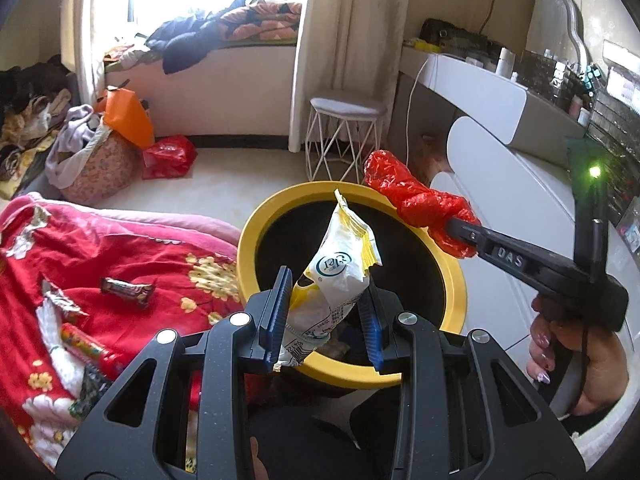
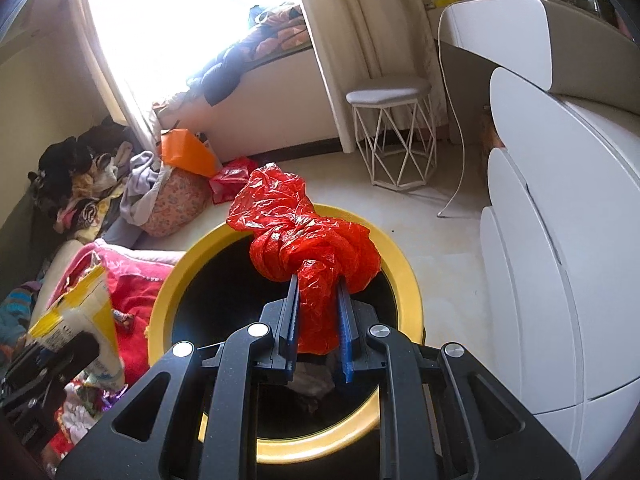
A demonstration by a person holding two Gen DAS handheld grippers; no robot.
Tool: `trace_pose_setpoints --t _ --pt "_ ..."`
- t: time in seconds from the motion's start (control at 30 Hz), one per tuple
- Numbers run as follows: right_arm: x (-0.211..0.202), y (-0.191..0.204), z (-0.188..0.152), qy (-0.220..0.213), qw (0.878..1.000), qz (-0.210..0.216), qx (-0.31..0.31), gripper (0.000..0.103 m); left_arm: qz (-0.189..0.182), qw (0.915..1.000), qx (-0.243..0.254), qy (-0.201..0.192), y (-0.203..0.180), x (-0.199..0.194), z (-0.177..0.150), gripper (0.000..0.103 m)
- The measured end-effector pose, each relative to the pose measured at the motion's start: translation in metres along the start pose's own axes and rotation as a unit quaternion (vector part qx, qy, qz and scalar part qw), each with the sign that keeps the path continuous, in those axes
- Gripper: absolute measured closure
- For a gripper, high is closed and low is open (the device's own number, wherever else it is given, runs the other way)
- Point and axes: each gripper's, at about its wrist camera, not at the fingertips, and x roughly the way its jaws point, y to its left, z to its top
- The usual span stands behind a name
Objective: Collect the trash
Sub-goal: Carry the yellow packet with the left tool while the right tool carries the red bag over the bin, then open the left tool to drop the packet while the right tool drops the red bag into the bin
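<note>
Left gripper: fingers clamped on a white-and-yellow snack wrapper, held over the yellow-rimmed bin. Right gripper: fingers closed on a crumpled red plastic bag, above the same bin. Candy wrappers lie on the red bed blanket.

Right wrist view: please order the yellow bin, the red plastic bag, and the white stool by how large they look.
1. yellow bin
2. red plastic bag, close to the camera, so true size is unsure
3. white stool, farther away
</note>
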Motion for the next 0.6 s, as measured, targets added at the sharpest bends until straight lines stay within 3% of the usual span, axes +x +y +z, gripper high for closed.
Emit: trace_pose_setpoints --t 0.33,0.6 --pt "0.012 -0.006 -0.004 0.025 1.000 0.010 0.009 0.085 -0.005 0.9996 -0.008 0.028 0.000 0.030 0.008 0.076" --pt "0.017 -0.007 -0.003 0.039 0.999 0.024 0.014 0.085 -0.004 0.9994 -0.021 0.028 0.000 0.037 0.009 0.076"
